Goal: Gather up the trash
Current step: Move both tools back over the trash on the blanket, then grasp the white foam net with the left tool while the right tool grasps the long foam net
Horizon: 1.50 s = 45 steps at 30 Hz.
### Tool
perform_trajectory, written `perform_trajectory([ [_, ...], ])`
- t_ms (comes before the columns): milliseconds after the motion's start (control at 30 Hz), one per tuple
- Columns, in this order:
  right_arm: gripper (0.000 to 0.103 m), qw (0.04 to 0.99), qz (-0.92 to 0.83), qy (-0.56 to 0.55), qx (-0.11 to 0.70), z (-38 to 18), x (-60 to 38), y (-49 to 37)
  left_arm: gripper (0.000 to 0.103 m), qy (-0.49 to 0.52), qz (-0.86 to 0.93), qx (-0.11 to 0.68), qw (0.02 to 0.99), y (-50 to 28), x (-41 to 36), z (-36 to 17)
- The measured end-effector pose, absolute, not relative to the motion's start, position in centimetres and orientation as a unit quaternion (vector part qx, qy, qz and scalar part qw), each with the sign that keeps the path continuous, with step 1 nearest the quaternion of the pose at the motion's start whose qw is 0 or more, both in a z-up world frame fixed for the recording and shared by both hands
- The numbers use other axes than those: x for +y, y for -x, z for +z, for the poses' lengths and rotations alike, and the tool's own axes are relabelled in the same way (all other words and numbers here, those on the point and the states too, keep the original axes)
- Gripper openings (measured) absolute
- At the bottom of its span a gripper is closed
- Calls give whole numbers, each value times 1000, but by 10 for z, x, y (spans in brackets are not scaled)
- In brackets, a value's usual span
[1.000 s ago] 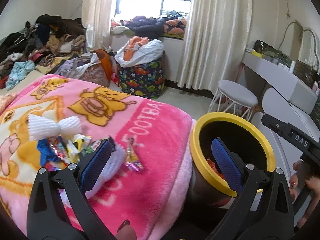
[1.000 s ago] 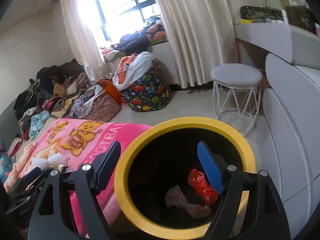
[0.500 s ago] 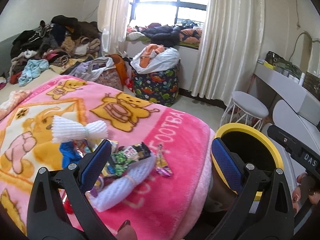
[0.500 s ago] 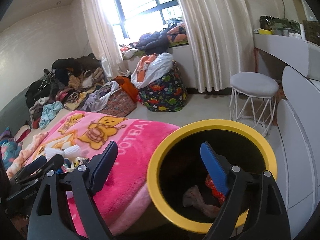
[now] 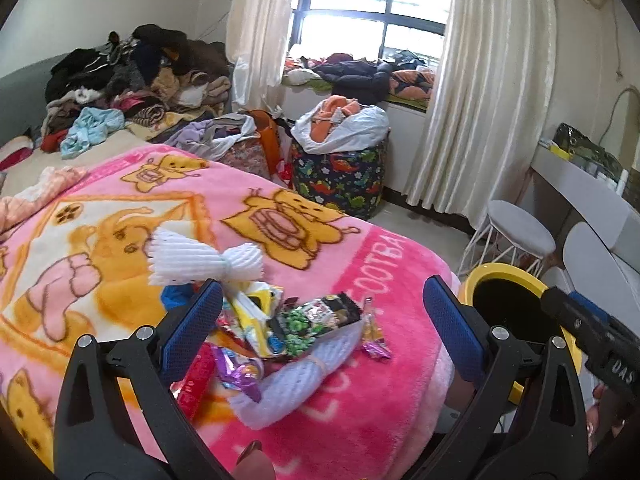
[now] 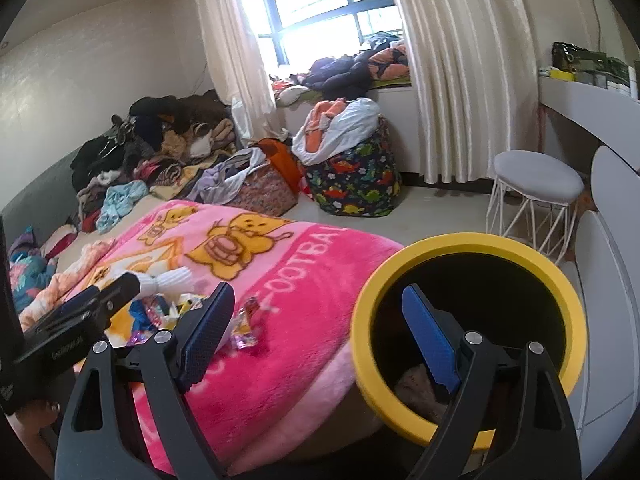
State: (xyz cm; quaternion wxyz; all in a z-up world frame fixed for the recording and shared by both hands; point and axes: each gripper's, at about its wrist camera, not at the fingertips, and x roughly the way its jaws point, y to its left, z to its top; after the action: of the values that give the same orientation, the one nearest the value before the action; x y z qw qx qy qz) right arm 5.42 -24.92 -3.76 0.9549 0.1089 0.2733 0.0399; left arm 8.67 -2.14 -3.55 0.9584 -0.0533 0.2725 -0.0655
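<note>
Wrapper litter is being lined up for a pick on the pink blanket.

Left wrist view: the left gripper [image 5: 322, 316] is being held with jaws spread wide and empty over the snack wrappers [image 5: 276, 328] heaped on the cartoon blanket [image 5: 340, 216]. The heap is lying straight ahead between the fingers, beside a white foam fruit net [image 5: 204, 258]; its long axis appears to run across the jaw line, though the clutter makes this uncertain.

Right wrist view: the right gripper [image 6: 316, 330] is also being held agape and empty, straddling the rim of the yellow-rimmed bin [image 6: 468, 248]. The wrappers lie off to its left, so the left gripper is judged the nearer.
</note>
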Motion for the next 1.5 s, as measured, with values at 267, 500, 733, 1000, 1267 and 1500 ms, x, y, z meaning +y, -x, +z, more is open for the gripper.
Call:
perform_trajectory([
  [267, 84, 951, 69, -90, 287, -43, -217, -54, 92, 74, -35, 273, 959, -90, 12, -38],
  [500, 84, 944, 95, -79, 306, -52, -189, -57, 92, 92, -7, 273, 958, -93, 42, -42],
  [733, 84, 934, 120, -74, 329, -60, -162, -63, 92, 111, 16, 275, 955, -96, 72, -45],
  [1000, 84, 919, 133, -89, 360, -73, -138, -75, 92, 120, 22, 280, 952, -102, 94, -53],
  [1267, 84, 905, 133, -98, 392, -90, -119, -93, 92, 128, 3, 282, 951, -119, 104, -62],
  [1500, 84, 892, 131, -90, 424, -105, -104, -111, 92, 144, -17, 297, 944, -142, 112, -73],
])
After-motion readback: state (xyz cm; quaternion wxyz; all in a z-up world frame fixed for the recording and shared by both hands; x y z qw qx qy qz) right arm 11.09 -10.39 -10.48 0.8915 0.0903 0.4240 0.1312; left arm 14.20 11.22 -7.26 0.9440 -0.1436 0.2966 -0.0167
